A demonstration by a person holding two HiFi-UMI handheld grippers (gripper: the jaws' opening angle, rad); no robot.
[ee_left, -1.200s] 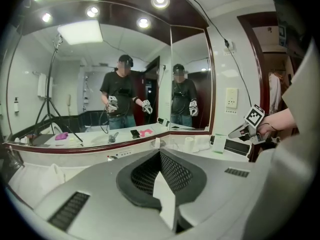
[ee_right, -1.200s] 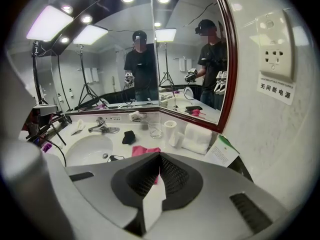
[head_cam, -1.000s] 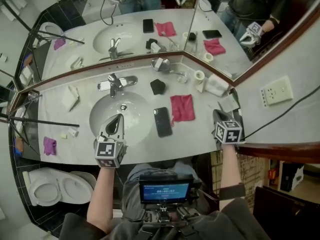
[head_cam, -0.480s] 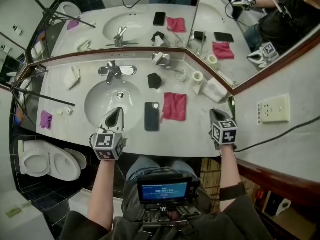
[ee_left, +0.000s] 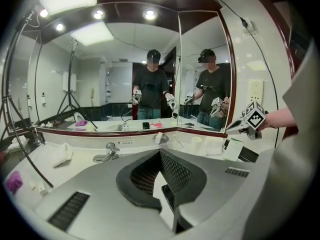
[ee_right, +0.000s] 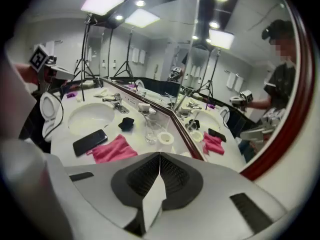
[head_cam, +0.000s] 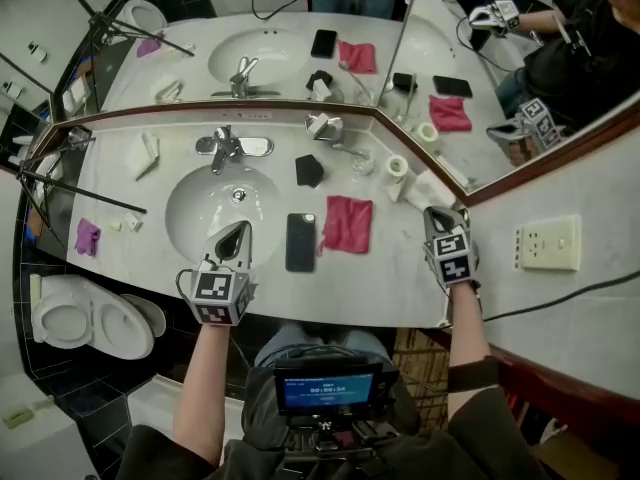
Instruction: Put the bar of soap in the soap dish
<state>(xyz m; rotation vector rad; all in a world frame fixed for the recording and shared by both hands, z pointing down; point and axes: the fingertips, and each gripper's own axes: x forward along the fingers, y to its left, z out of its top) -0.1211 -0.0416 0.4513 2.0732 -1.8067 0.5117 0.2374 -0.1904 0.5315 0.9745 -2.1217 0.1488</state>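
Now | left tongs (head_cam: 240, 231) clenched, empty | right tongs (head_cam: 437, 215) clenched, empty | tip: spread one pair before nearing soap, come in low over tabletop (head_cam: 398, 260), squeeze gently

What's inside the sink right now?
Only the drain shows in the sink. The shut left tool covers the bowl's near edge, so that patch can't be seen.

Faucet (head_cam: 224, 148) behind basin (head_cam: 195, 213); phone (head_cam: 300, 242) right of basin, cloth (head_cam: 348, 224) just right of phone; toilet (head_cam: 80, 320) left of counter (head_cam: 390, 283).
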